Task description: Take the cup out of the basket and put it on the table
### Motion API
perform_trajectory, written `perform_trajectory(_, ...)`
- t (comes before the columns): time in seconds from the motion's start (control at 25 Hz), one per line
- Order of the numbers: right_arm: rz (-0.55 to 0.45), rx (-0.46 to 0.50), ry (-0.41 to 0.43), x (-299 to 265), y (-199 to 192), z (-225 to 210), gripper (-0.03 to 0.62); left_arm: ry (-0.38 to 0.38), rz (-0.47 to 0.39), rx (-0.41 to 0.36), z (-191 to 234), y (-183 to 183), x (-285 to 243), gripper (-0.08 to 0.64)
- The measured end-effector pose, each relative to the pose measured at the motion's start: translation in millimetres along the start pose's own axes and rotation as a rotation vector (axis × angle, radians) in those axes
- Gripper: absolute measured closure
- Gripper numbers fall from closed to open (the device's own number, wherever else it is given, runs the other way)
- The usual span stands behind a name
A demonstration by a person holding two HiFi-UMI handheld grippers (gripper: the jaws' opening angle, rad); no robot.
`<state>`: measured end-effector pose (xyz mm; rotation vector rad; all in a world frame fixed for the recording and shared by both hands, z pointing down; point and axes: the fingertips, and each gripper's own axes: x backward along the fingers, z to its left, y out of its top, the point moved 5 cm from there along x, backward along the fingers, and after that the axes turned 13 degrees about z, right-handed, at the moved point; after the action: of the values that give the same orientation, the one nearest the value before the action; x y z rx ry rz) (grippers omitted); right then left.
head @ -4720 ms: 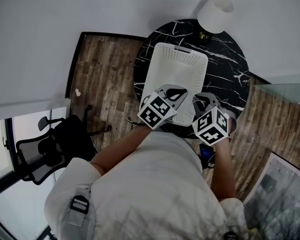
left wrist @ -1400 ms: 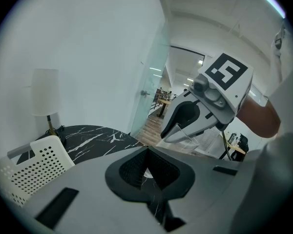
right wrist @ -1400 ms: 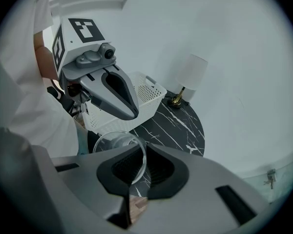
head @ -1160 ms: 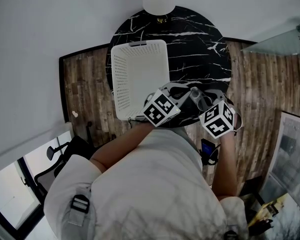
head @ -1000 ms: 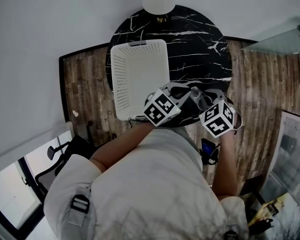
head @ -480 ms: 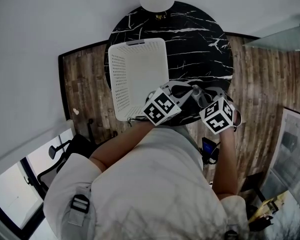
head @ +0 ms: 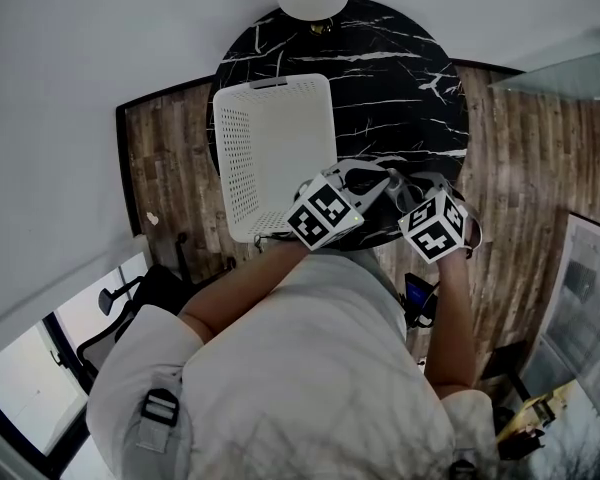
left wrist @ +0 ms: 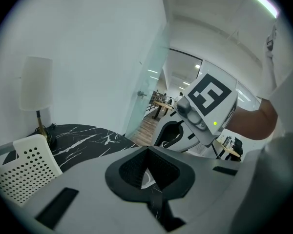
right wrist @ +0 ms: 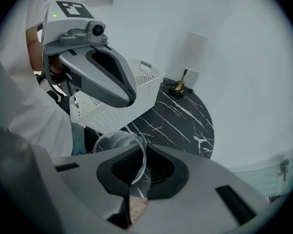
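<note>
The right gripper (right wrist: 136, 168) is pinching the clear cup (right wrist: 118, 145) by its rim, jaws closed on the thin wall. It is holding the cup outside the basket (head: 228, 158), by the near edge of the worktop (head: 400, 88). The left gripper (left wrist: 149, 172) is hovering alongside, jaws closed on nothing. The cup is probably light, stiff, slick and breakable. A one-wall rim pinch may be letting it swing, so a gentle set-down seems wise.

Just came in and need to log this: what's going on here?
A person works two handheld claws over a black marble table. The right claw is clamped on the rim of a clear cup, tilted, beside the white basket near the table's front edge. The left claw is shut and empty. The cup is out of the basket but not yet released.
</note>
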<state>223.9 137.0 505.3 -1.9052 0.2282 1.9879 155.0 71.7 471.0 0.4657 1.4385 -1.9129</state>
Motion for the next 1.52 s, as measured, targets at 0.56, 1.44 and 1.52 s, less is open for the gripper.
perform_trajectory(0.56,0.044,0.003,0.028,-31.9,-2.9,-3.5,0.566,-0.002,-0.022,0.018,7.3,-1.1,-4.6,0.554)
perform_trajectory(1.44,0.076,-0.010,0.063,-61.9,-5.2,-10.4,0.566,-0.019,-0.050,0.021,12.0,1.5,-7.4,0.554)
perform_trajectory(1.52,0.078,-0.011,0.065,-64.2,-6.0,-11.2,0.566,-0.022,-0.050,0.022,11.8,1.9,-8.2,0.554)
